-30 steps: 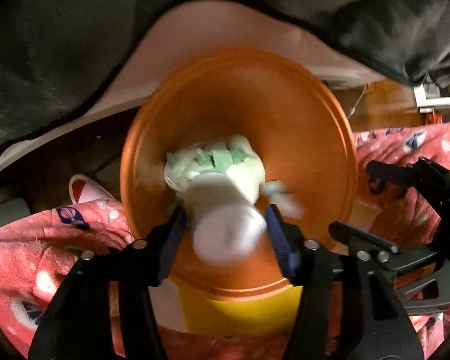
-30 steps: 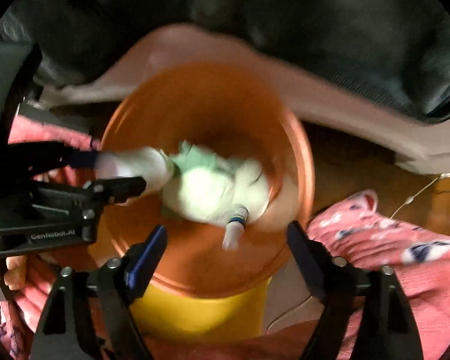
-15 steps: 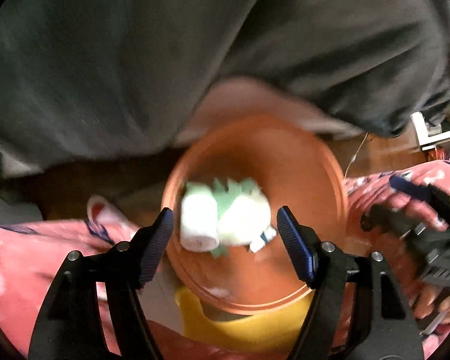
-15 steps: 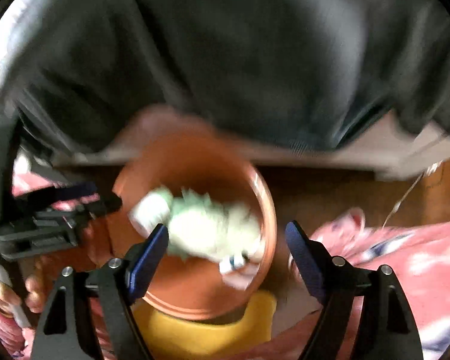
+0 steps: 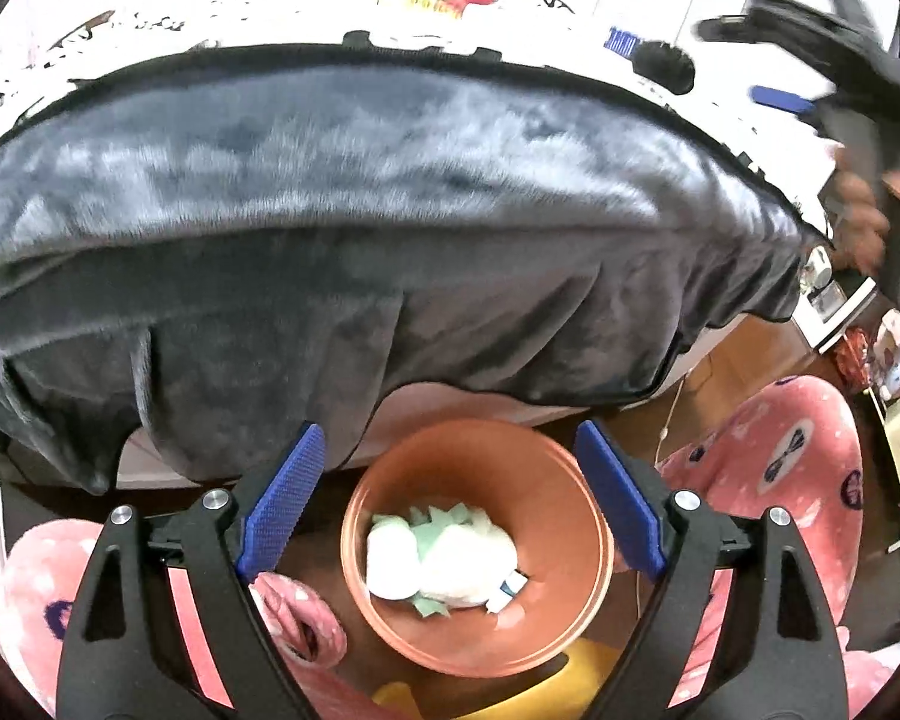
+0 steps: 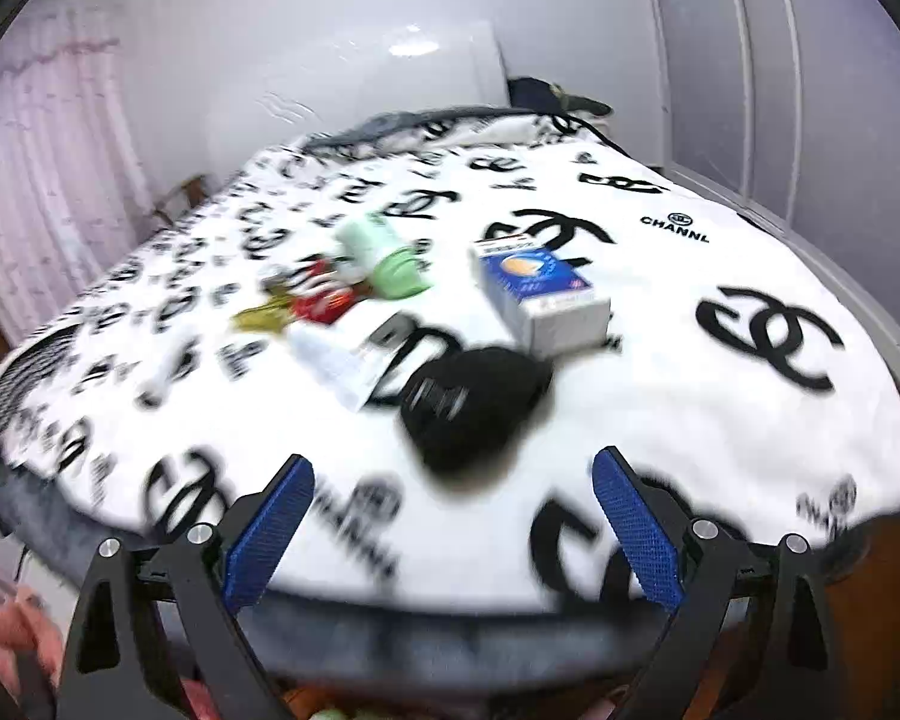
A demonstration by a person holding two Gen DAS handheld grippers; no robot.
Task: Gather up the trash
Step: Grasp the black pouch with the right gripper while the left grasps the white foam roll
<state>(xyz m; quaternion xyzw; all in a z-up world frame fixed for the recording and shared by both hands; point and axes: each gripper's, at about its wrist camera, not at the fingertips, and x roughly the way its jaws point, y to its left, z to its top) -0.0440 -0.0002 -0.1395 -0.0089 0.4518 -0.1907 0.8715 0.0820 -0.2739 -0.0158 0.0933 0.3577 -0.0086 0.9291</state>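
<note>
My right gripper (image 6: 453, 528), fingers apart and empty, faces the bed (image 6: 720, 420); the black object (image 6: 474, 408) lies just ahead, near the front edge. My left gripper (image 5: 450, 504), also spread, hangs over the bin (image 5: 564, 600).

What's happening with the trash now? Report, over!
Left gripper open, empty, above the orange bin holding white trash. Right gripper open, empty, facing the bed. Box, black item, wrappers uncollected. Nothing blocking.

Bedroom, seemingly: blanketed bed (image 6: 660, 312), curtains (image 6: 48, 180)
</note>
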